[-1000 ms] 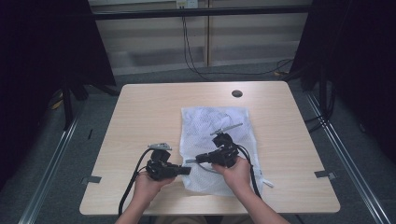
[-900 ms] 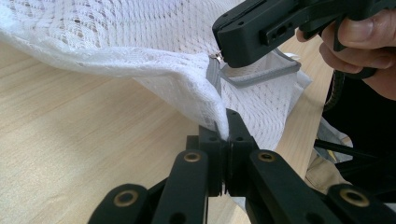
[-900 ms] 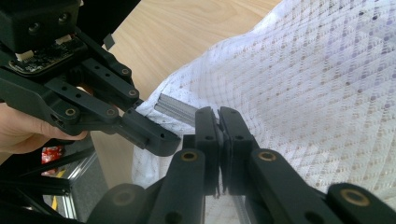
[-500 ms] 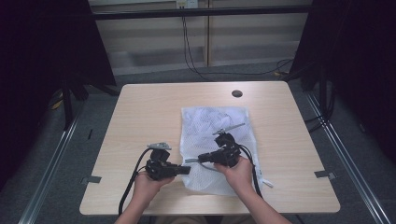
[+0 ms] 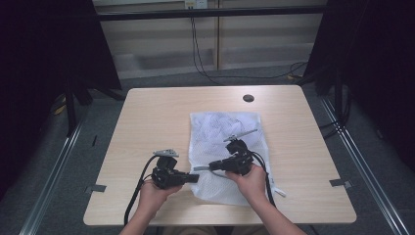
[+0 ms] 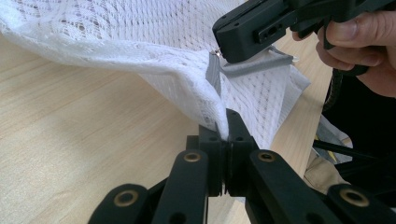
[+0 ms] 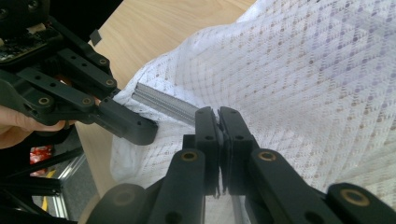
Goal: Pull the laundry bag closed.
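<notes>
A white mesh bag (image 5: 225, 129) lies flat on the wooden table (image 5: 156, 112), with its near left corner lifted. My left gripper (image 5: 196, 177) is shut on that corner's mesh edge (image 6: 205, 100), right beside the grey zipper (image 6: 214, 77). My right gripper (image 5: 210, 167) points left and is shut on the grey zipper (image 7: 163, 103), just above the left gripper's tip. In the left gripper view the right gripper (image 6: 224, 46) hangs over the pinched fold. In the right gripper view the left gripper (image 7: 140, 130) sits at the zipper's end. Both tips nearly touch.
A round cable hole (image 5: 248, 98) sits near the table's far edge. Bare tabletop stretches left of and beyond the bag. The grippers' black cables (image 5: 134, 196) trail off the near edge. Dark curtains and floor rails flank the table.
</notes>
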`<state>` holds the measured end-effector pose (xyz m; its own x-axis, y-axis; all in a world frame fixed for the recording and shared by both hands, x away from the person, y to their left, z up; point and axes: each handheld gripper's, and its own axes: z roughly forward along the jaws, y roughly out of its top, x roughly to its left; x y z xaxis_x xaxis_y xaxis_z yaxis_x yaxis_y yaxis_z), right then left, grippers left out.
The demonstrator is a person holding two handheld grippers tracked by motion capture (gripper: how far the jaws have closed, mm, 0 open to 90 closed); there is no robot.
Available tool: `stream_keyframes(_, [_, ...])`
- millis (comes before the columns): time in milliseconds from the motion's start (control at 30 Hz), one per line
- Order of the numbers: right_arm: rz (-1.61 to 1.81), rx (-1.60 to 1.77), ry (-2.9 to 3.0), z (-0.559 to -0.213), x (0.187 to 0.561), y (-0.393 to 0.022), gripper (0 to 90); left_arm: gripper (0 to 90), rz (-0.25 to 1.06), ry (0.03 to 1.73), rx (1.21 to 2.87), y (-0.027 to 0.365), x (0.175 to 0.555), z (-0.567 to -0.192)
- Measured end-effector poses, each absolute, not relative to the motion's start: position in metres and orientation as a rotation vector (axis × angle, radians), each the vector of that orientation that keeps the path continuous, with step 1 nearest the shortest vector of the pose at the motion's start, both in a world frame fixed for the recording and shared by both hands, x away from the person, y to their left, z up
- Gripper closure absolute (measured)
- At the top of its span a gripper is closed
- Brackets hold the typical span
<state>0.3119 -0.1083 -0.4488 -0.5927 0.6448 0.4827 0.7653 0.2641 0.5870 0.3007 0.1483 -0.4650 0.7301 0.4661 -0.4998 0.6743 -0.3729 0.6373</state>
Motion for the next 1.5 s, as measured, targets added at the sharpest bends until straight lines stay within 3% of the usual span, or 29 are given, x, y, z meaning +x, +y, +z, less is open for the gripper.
stream_keyframes(1500, [-1.218,-1.353,-2.381,-0.4494,0.3118,-0.1186,87.2,88.7,-0.297,0.867,2.033,0.1472,0.3001,-0.4652])
